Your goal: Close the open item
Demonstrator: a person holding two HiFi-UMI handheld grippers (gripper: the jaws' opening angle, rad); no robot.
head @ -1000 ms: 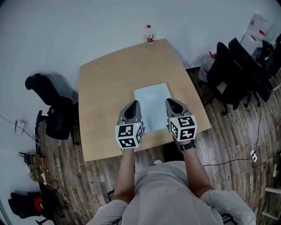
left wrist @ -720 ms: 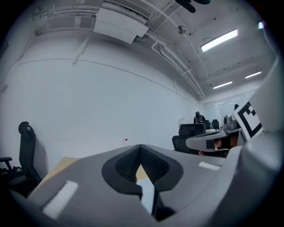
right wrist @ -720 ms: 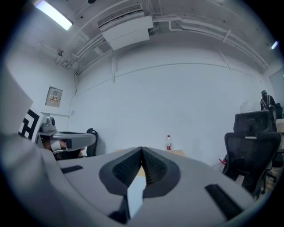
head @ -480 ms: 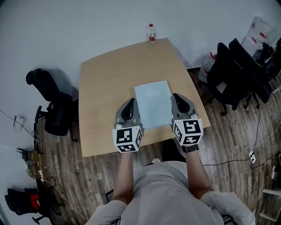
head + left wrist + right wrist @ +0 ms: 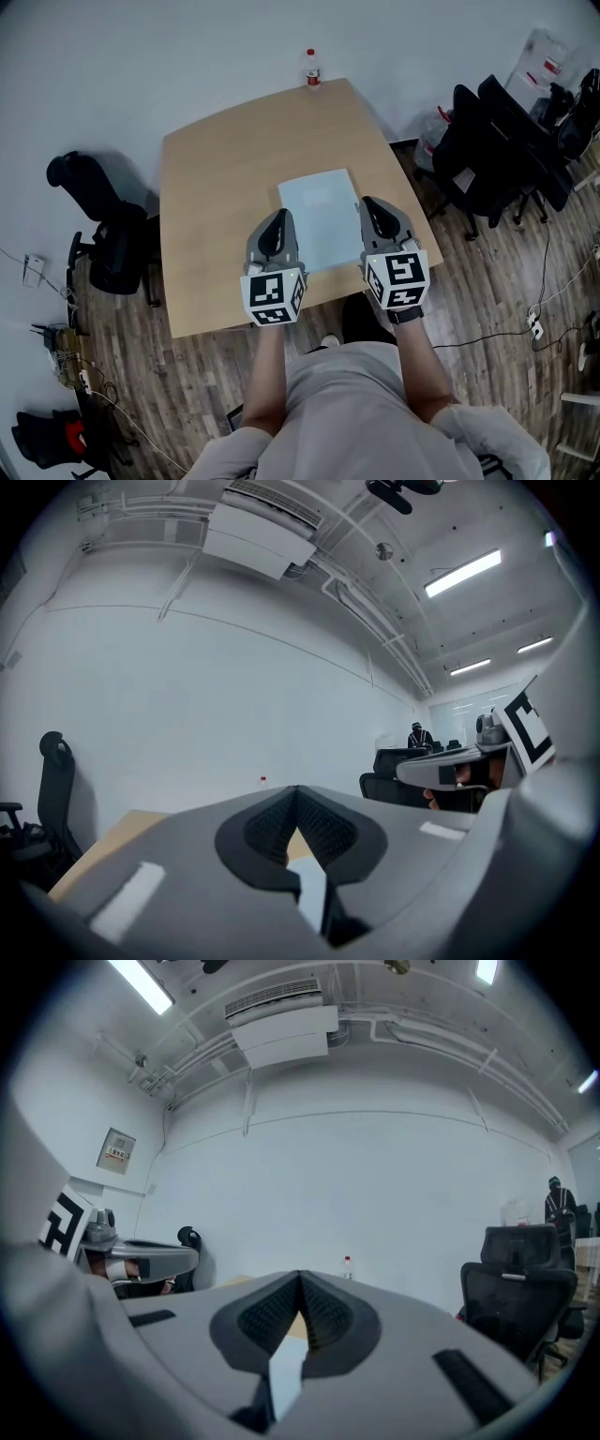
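Pale-blue book (image 5: 319, 220), seemingly closed, lies between left gripper (image 5: 279, 221) and right gripper (image 5: 368, 205).

Nothing legible — bottle label (image 5: 311, 81) too small; wall sign (image 5: 116, 1151) likewise.

The count is: left gripper (image 5: 279, 220) and right gripper (image 5: 371, 208), two; one pale flat item (image 5: 319, 225) between them; one table (image 5: 211, 178); one bottle (image 5: 312, 70) far beyond their tips; one black chair (image 5: 108, 239) left, at least two chairs (image 5: 483, 155) right.
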